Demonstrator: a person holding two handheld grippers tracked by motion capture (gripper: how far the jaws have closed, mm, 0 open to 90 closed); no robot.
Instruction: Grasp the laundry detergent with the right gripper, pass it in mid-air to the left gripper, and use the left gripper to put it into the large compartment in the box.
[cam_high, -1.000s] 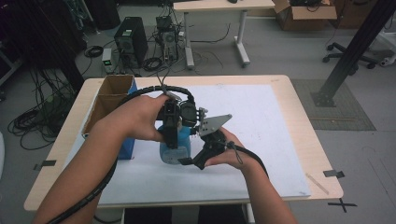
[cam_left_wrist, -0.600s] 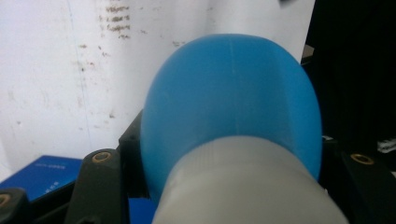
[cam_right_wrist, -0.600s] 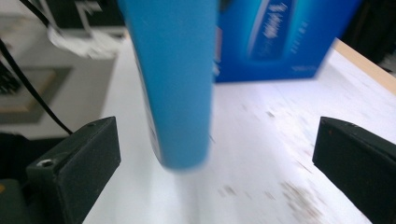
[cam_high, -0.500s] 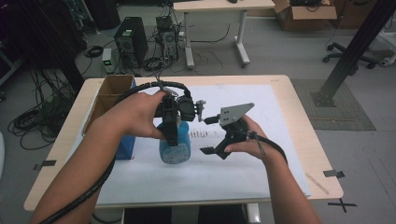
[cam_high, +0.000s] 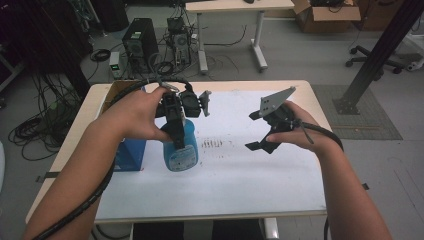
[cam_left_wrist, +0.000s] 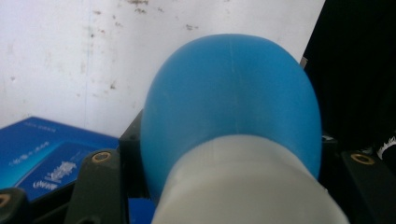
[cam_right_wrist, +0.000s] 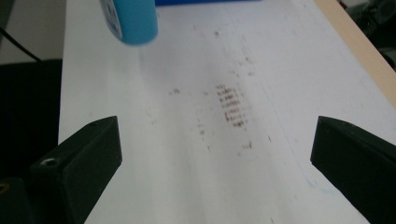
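A blue plastic bottle (cam_high: 181, 149) with a white label hangs tilted over the white sheet, and my left gripper (cam_high: 175, 131) is shut on its pale neck. In the left gripper view the bottle's round blue shoulder (cam_left_wrist: 233, 93) and pale neck (cam_left_wrist: 243, 186) sit between the two black jaws. My right gripper (cam_high: 252, 131) is held in the air to the right of the bottle, a clear gap away, with its jaws wide open and nothing in them. In the right gripper view the bottle's base (cam_right_wrist: 130, 18) shows at the far top left, and the right gripper (cam_right_wrist: 210, 158) points at the sheet.
A blue box (cam_high: 131, 152) lies on the table left of the bottle, also seen as a blue box (cam_left_wrist: 42, 154) under the left gripper. A cardboard box (cam_high: 116, 91) stands at the back left. The white sheet (cam_high: 235, 175) bears brown smudges (cam_right_wrist: 231, 109). Cables trail from both grippers.
My right gripper has drawn away from the bottle, moving right and up, and now stands open on its own. The left hand has raised the bottle a little.
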